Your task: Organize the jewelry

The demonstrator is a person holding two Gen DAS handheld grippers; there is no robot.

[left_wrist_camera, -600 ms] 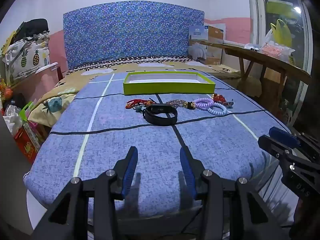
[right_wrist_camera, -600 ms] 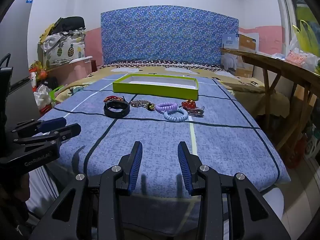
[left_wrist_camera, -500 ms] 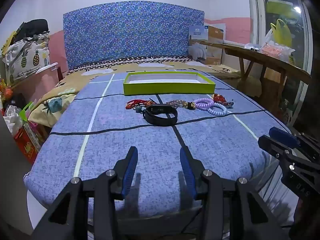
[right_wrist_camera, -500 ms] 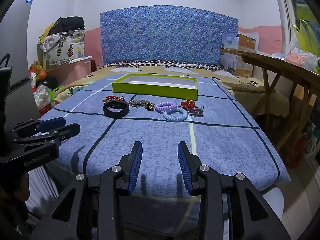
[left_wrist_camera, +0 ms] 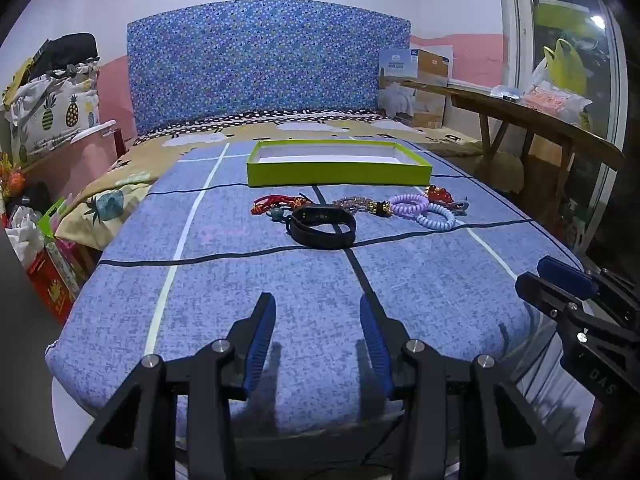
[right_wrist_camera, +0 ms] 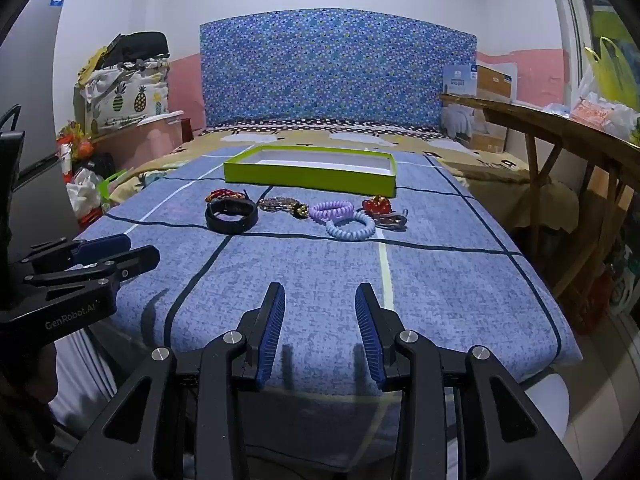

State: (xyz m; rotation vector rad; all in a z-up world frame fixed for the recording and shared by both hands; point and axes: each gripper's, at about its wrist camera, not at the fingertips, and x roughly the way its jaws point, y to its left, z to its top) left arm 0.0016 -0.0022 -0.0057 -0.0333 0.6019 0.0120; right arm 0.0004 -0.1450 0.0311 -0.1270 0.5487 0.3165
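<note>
A row of jewelry lies on the blue bedspread: a black wristband, a red cord bracelet, a beaded bracelet, a purple coil band, a pale blue coil band and a red charm piece. A shallow lime-green tray stands behind them, with nothing showing inside. My left gripper and right gripper are open and empty, at the bed's near edge, well short of the jewelry.
A blue patterned headboard closes the far end. A wooden bench with bags runs along the right. Bags and boxes crowd the floor at the left. Each gripper shows at the edge of the other's view.
</note>
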